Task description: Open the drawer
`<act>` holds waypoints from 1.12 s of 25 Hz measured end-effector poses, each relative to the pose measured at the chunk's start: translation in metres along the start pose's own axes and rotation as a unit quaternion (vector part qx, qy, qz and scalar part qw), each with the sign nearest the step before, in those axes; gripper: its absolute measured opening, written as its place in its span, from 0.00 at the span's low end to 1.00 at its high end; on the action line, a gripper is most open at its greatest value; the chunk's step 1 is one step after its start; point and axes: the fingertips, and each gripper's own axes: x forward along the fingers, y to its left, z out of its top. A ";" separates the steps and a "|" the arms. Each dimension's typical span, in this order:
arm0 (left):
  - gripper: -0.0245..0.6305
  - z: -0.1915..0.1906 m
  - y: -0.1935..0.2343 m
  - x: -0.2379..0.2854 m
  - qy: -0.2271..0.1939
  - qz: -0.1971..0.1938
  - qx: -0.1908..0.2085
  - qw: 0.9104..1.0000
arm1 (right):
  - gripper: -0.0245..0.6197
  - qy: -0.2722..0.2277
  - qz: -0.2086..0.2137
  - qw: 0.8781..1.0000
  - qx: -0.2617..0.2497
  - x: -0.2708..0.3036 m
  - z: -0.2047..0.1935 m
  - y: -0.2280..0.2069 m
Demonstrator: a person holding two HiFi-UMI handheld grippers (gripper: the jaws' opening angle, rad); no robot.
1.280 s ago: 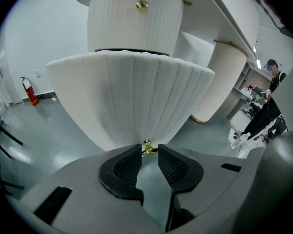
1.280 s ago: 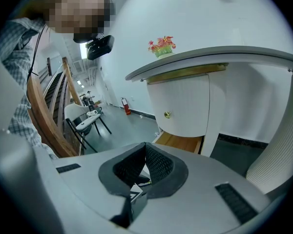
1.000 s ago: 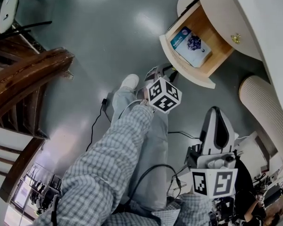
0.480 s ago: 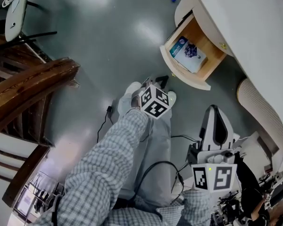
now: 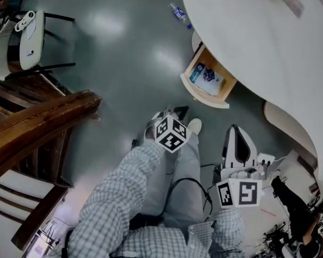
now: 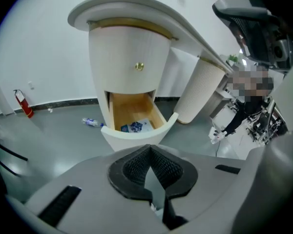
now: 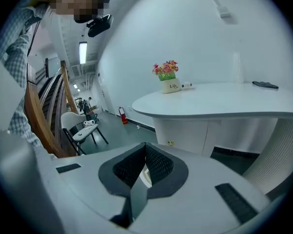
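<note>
Already open, the drawer (image 5: pixel 204 97) sticks out of the curved pedestal (image 6: pixel 129 57) under the white table (image 5: pixel 258 42). Its long axis runs from the pedestal out over the floor. The curved front points toward the person, to the bottom of the head view and straight at the camera in the left gripper view. It sits low, just above the grey floor. The wood inside is bare except for a blue-and-white booklet (image 5: pixel 205 77) lying flat on the bottom. A brass knob (image 6: pixel 139 66) sits on the closed panel above the drawer.

Left gripper (image 6: pixel 150 172): jaws fully together, nothing between them. It is aimed down at the drawer front and well apart from it, touching nothing. In the head view its marker cube (image 5: pixel 171 134) hangs over the person's legs, between the drawer and the checked sleeve (image 5: pixel 118 198).

Right gripper (image 7: pixel 139 172): pads meet as well, no object in them. It looks level across the table edge and is clear of the table and pedestal. In the head view it sits right of the left gripper, beside a ribbed column (image 5: pixel 288 130).

Elsewhere, a plastic bottle (image 5: pixel 178 13) lies on the floor beyond the drawer. A chair (image 5: pixel 29 39) stands at the far left beside a wooden railing (image 5: pixel 37 117). A flower pot (image 7: pixel 168 79) sits on the table and a red extinguisher (image 6: pixel 21 104) stands by the wall.
</note>
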 end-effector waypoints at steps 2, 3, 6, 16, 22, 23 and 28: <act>0.04 0.015 -0.001 -0.021 -0.011 -0.001 0.010 1.000 | 0.05 -0.005 -0.001 1.000 -0.001 -0.007 0.012 0.005; 0.04 0.024 -0.001 -0.032 -0.019 0.000 0.013 1.000 | 0.05 -0.007 0.000 1.000 -0.003 -0.010 0.018 0.007; 0.04 0.050 -0.005 -0.063 -0.044 -0.001 0.012 0.999 | 0.05 -0.010 0.003 1.000 -0.007 -0.023 0.034 0.013; 0.04 0.121 0.003 -0.154 -0.118 0.014 0.021 0.993 | 0.05 -0.031 -0.004 0.999 -0.020 -0.055 0.081 0.017; 0.04 0.166 0.011 -0.203 -0.167 0.025 0.017 0.985 | 0.05 -0.054 -0.006 0.998 -0.028 -0.070 0.113 0.015; 0.04 0.174 0.011 -0.212 -0.178 0.029 0.021 0.983 | 0.05 -0.057 -0.007 0.998 -0.029 -0.072 0.117 0.015; 0.04 0.213 0.008 -0.267 -0.247 0.044 0.036 0.967 | 0.05 -0.084 -0.015 0.995 -0.047 -0.085 0.146 0.016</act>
